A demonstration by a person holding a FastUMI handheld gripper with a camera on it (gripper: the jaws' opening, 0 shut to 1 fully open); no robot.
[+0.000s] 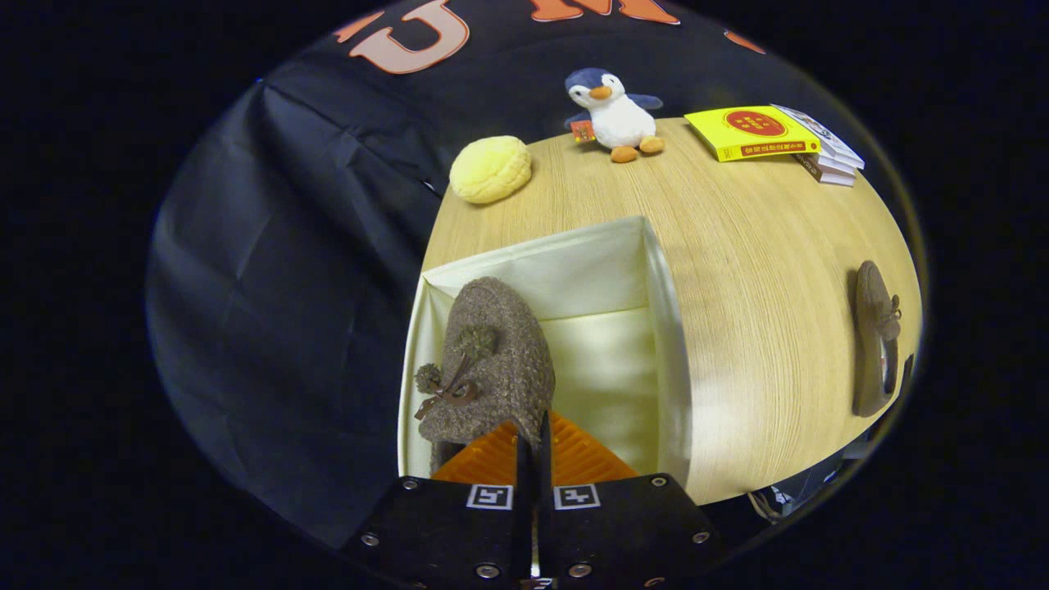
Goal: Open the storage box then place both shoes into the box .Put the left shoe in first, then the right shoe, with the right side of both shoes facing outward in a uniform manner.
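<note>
A brown knitted shoe [492, 360] with a small bow and pom-poms hangs inside the open cream storage box [590, 270], toe pointing away from me, near the box's left wall. My gripper [531, 434] is shut on the shoe's heel rim, both fingers pinching it. The second brown shoe [875, 338] lies on its side on the wooden table [762, 270], well right of the box near the table's edge.
A yellow round bun-shaped toy [490, 169] sits beyond the box at the table's left corner. A plush penguin [615, 115] stands at the far edge. A yellow book [750, 131] tops a small stack of books [828, 160] at the far right.
</note>
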